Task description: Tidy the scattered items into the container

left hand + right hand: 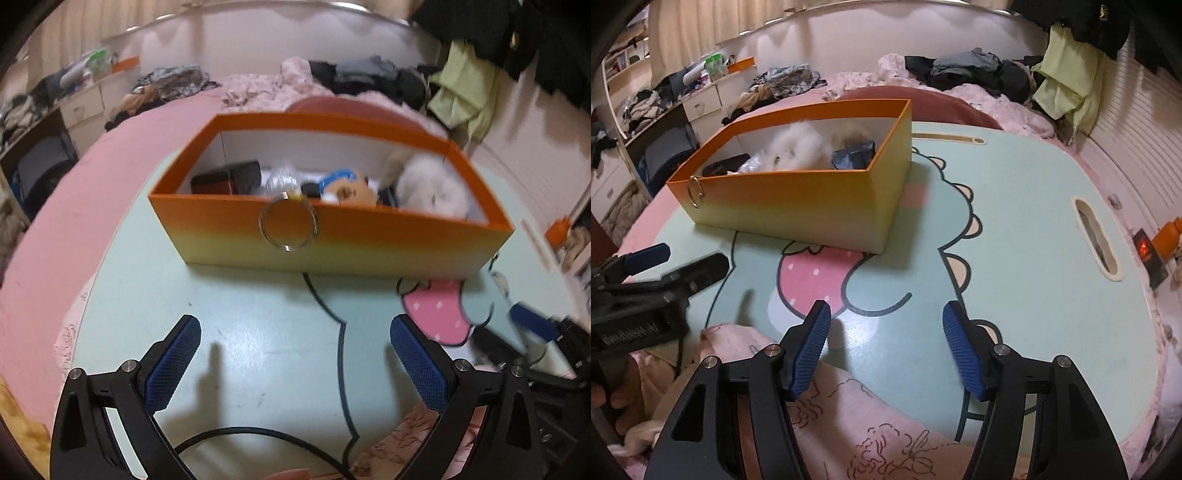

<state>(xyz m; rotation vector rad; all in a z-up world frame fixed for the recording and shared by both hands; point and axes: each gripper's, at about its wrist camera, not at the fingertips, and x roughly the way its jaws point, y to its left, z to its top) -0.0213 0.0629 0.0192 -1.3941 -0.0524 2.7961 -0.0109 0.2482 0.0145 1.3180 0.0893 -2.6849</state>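
An orange-to-yellow box (pixel 332 236) with a metal ring handle (pixel 288 225) stands on the mint-green cartoon table. It holds a white fluffy toy (pixel 432 184), a blue-capped plush doll (pixel 343 186), a black-and-red case (pixel 229 177) and a clear plastic item (pixel 280 177). In the right wrist view the box (pixel 798 199) sits at the upper left, with a dark blue pouch (pixel 855 157) inside. My left gripper (pixel 295 354) is open and empty in front of the box. My right gripper (pixel 886 339) is open and empty, over the table's front edge.
The table (pixel 1034 240) lies on a pink bed with piled clothes (pixel 967 70) behind. The left gripper (pixel 657 269) shows at the left of the right wrist view. A slot handle (pixel 1097 240) is cut into the table's right side. A black cable (pixel 258 435) runs below my left gripper.
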